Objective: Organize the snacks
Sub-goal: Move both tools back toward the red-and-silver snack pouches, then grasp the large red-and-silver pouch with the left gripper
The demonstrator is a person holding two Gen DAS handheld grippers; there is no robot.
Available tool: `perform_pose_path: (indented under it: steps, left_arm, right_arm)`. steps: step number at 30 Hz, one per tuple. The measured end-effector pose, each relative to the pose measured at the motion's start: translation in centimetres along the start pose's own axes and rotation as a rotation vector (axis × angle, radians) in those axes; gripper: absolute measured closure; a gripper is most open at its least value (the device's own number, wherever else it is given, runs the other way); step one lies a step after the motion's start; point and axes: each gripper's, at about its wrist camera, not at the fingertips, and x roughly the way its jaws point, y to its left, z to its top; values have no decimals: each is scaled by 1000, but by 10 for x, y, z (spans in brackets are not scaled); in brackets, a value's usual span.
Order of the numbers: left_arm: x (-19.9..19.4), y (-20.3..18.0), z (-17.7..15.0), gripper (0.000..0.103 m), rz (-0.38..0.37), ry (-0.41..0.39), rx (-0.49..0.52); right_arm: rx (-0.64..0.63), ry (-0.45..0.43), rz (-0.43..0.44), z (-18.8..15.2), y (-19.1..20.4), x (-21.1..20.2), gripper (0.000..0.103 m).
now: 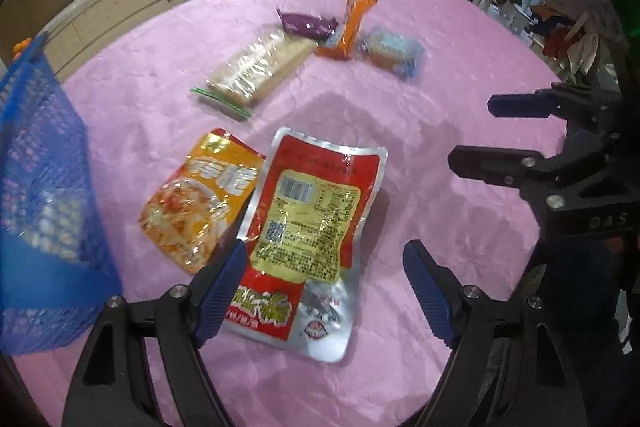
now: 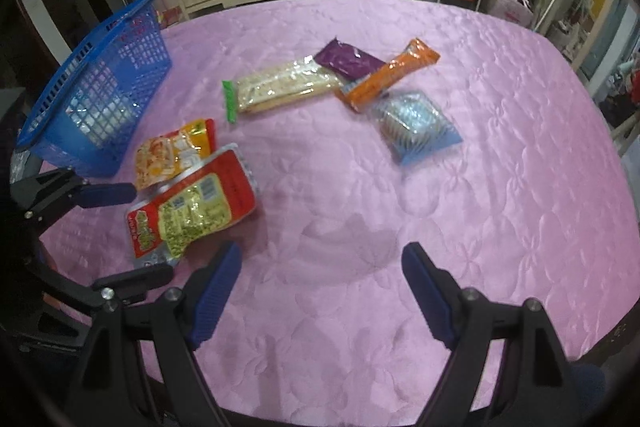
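Left wrist view: the left gripper (image 1: 324,287) hovered with fingers spread wide and empty astride the red pouch (image 1: 308,235), apparently lined up to pinch it. The basket (image 1: 44,187) stood just left, within easy reach.

Right wrist view: the right gripper (image 2: 322,291) waited wide and empty over bare pink desk (image 2: 500,207), other snacks lying beyond.

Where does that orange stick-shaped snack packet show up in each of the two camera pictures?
Left wrist view: the orange stick packet lies at the upper middle, far across the table, right of the purple packet.
Right wrist view: the orange stick packet lies above and right of centre, below and right of the purple packet.
Shared landmark: the blue basket, at the left in both views.
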Motion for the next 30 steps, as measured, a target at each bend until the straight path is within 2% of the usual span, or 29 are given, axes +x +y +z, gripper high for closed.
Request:
perform_pose_path:
  steps: [3, 9, 14, 20, 22, 24, 26, 27, 30]
  left_arm:
    - [15, 3, 4, 25, 7, 34, 21]
    - [26, 9, 15, 25, 11, 48, 68]
    - [38, 20, 23, 25, -31, 70, 49]
    - [36, 17, 17, 25, -40, 74, 37]
    - [35, 15, 15, 31, -18, 74, 23]
    - [31, 16, 14, 38, -44, 73, -11]
    - [27, 21, 13, 61, -86, 70, -59]
    - [26, 25, 11, 66, -95, 71, -88]
    - [24, 26, 6, 70, -75, 59, -109]
  right_arm:
    - [8, 9, -1, 0, -3, 7, 17]
    - [15, 34, -2, 2, -7, 21, 17]
    - [14, 38, 13, 4, -8, 26, 17]
    - [21, 51, 7, 6, -10, 33, 17]
    - [20, 55, 8, 6, -9, 35, 17]
    - [19, 57, 14, 5, -7, 36, 17]
    - [21, 63, 24, 4, -5, 37, 17]
    - [23, 66, 29, 4, -4, 38, 17]
    - [22, 67, 34, 4, 0, 38, 17]
